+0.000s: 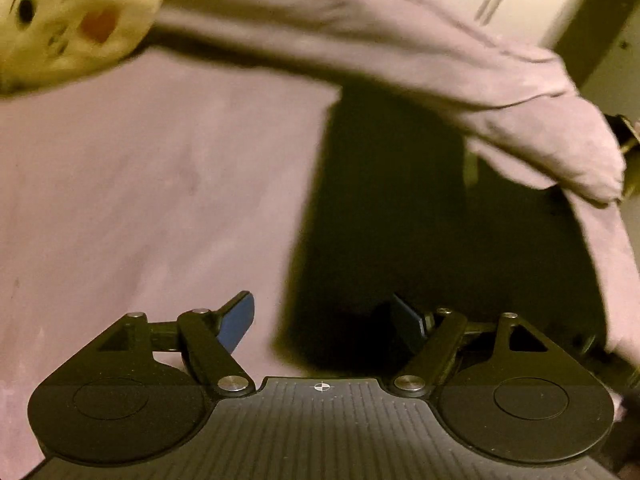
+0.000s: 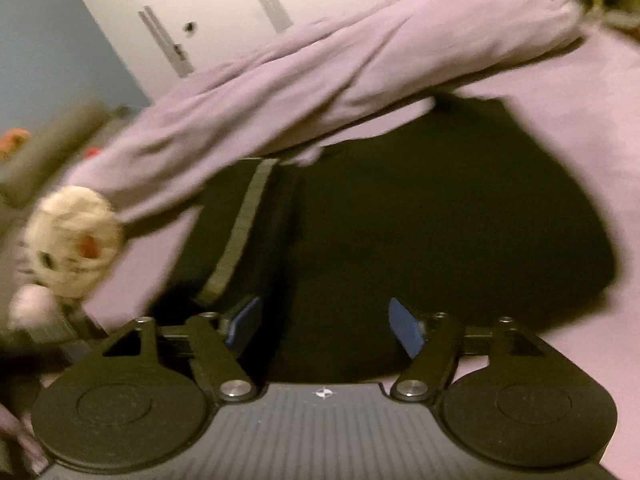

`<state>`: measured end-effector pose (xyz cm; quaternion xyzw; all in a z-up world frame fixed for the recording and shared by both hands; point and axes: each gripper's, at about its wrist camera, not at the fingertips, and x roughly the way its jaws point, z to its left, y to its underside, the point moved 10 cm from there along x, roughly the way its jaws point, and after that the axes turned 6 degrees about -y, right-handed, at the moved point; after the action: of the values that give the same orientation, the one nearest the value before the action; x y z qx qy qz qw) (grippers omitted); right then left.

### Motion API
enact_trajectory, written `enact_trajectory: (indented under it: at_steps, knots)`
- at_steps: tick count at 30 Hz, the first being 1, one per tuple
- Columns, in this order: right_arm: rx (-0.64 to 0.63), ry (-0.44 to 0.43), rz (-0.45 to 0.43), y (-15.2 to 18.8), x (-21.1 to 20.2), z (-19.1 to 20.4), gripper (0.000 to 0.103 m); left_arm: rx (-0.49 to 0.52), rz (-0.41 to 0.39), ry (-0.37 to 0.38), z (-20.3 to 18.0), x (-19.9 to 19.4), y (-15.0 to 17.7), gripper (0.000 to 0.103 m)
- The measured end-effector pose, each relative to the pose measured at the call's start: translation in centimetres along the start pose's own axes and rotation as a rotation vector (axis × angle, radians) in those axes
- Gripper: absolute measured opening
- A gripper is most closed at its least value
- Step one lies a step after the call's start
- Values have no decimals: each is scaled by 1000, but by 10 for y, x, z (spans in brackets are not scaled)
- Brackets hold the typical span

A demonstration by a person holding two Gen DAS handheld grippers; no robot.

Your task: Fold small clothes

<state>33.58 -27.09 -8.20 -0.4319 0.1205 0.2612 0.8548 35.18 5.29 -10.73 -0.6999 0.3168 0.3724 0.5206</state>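
Both tongs, the left gripper (image 1: 326, 320) and right gripper (image 2: 324, 322), hang released over the dark, grey-striped fabric garment (image 2: 400, 220) on the lilac bedsheet (image 1: 140, 200). It looks like the approach before a fold; next they need to pinch an edge.

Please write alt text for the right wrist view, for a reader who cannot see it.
The open right gripper hovers over a black garment with a grey stripe, spread on a lilac bedsheet. A rumpled lilac blanket lies behind it, a cream plush toy at left, and white wardrobe doors beyond.
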Motion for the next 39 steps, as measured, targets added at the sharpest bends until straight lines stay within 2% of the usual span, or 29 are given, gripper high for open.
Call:
enact_trajectory:
  at_steps: [3, 7, 11, 12, 14, 16, 18, 19, 21, 22, 23, 26, 29, 31, 32, 36, 39]
  knots:
    - [86, -66, 52, -14, 40, 3, 83, 0, 35, -42, 18, 8, 14, 81]
    - [205, -139, 81, -30, 80, 5, 83, -7, 70, -46, 29, 13, 33, 85]
    - [249, -177, 111, -33, 105, 13, 82, 13, 91, -42, 36, 16, 46, 86]
    - [258, -169, 127, -33, 112, 14, 79, 18, 91, -42, 36, 21, 44, 86]
    - [246, -174, 143, -33, 120, 21, 51, 27, 87, -38, 35, 19, 44, 88]
    - [178, -162, 148, -33, 124, 30, 44, 13, 89, -28, 34, 19, 42, 91]
    - [132, -145, 171, -31, 132, 37, 46, 1, 94, -16, 36, 19, 43, 91]
    - [129, -140, 187, -31, 136, 37, 53, -1, 94, -15, 36, 18, 42, 91]
    - [128, -142, 221, -27, 143, 41, 55, -7, 96, -16, 36, 18, 41, 91]
    - [84, -117, 216, -28, 145, 45, 43, -13, 97, -18, 35, 17, 43, 91]
    - [-5, -76, 207, -31, 144, 51, 24, -20, 100, -18, 35, 17, 44, 91]
    - [-206, -3, 149, -47, 121, 65, 22, -39, 103, -25, 36, 16, 41, 91]
    - [-455, 88, 36, -71, 84, 77, 21, -44, 83, -28, 34, 11, 34, 91]
    - [-646, 201, -34, -81, 59, 73, 21, -47, 68, -16, 30, 7, 28, 91]
    - [-696, 236, -53, -84, 50, 68, 21, -50, 61, -3, 26, 7, 25, 91]
    - [-778, 404, -49, -85, 26, 16, 21, -47, 49, 45, 8, 13, 15, 91]
    - [-719, 520, -36, -87, 18, -35, 21, -39, 43, 89, -12, 17, 7, 91]
